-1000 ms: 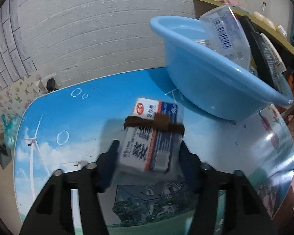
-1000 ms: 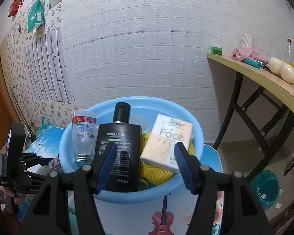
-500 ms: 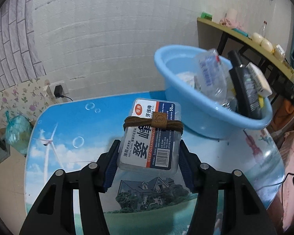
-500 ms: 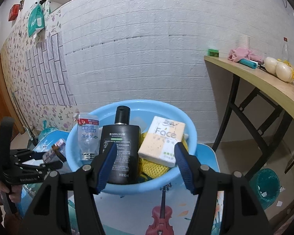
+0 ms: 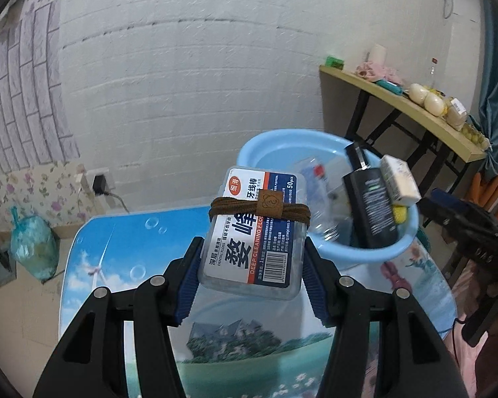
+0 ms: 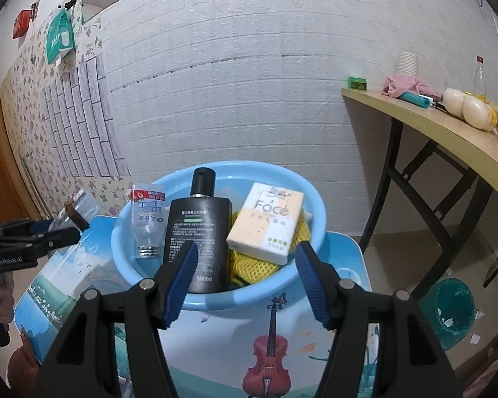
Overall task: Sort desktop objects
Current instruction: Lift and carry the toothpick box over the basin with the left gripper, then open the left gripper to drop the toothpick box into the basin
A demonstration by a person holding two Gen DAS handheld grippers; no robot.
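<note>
Your table (image 6: 342, 301) carries one blue basin (image 6: 302, 275), already crowded: one black bottle (image 6: 199, 229), one tissue pack (image 6: 265, 222), one clear bottle (image 6: 147, 222), yellow mesh (count unclear, mostly hidden). Your left gripper (image 5: 252, 265) pinches one floss box (image 5: 254, 235) clear of the table, basin at its 2 o'clock. Risk: the box lands on the pile and slides off. Your right gripper (image 6: 245, 275) is spread, empty, basin at 12.
</note>
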